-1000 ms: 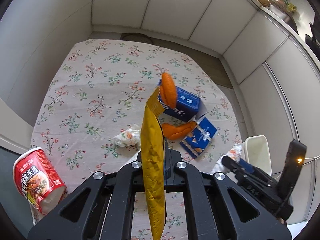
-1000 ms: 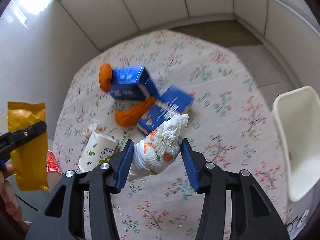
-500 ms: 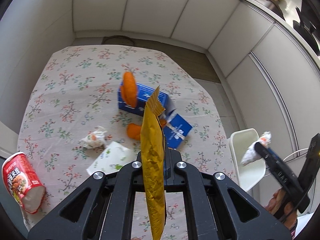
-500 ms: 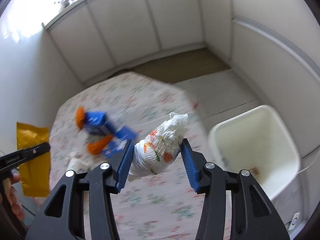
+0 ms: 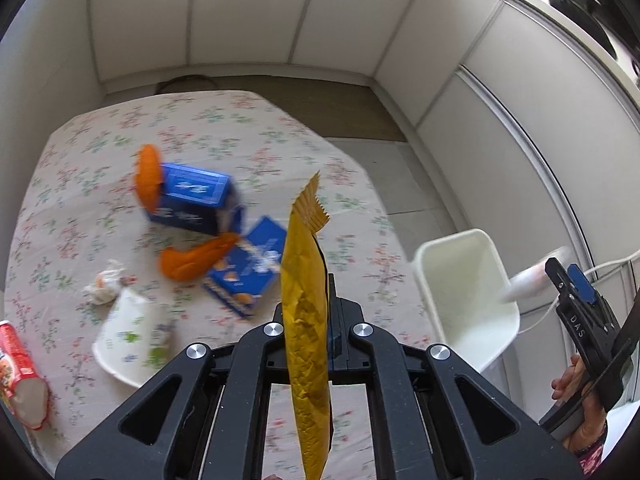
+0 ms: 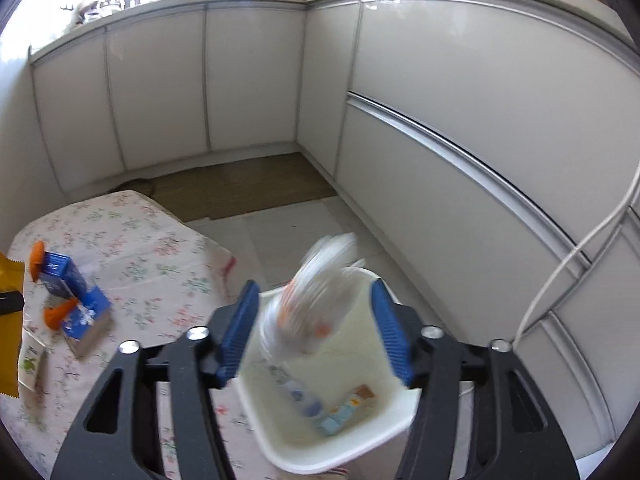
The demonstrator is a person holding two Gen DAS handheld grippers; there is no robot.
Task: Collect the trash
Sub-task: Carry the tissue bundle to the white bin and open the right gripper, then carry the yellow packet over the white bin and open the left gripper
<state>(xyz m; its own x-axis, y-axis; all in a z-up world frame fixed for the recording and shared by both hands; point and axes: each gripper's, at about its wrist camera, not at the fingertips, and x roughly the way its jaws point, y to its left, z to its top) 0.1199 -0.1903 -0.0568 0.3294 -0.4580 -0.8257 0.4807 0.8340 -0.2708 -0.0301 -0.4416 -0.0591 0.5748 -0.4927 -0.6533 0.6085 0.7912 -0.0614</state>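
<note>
My right gripper [image 6: 316, 332] hangs over the white bin [image 6: 400, 416] with its jaws opening. A crumpled printed tissue [image 6: 316, 296], motion-blurred, is loose between the blue pads [image 6: 240, 332], with a gap on each side. My left gripper [image 5: 316, 312] is shut on a yellow snack wrapper [image 5: 304, 344] held upright above the table's near edge. In the left wrist view the right gripper [image 5: 576, 300] and the blurred tissue [image 5: 528, 280] show over the bin [image 5: 440, 264] at the right.
On the flowered tablecloth [image 5: 240, 136] lie two blue cartons [image 5: 192, 200], orange peels [image 5: 192, 260], a crumpled paper [image 5: 106, 288], a paper cup [image 5: 132, 336] and a red noodle cup [image 5: 20, 376]. Small wrappers [image 6: 340, 412] lie in the bin. White cabinets [image 6: 460, 100] surround the floor.
The right gripper swung from over the table to above the bin, and its jaws spread off the tissue. The left gripper moved rightward toward the bin, still gripping the wrapper.
</note>
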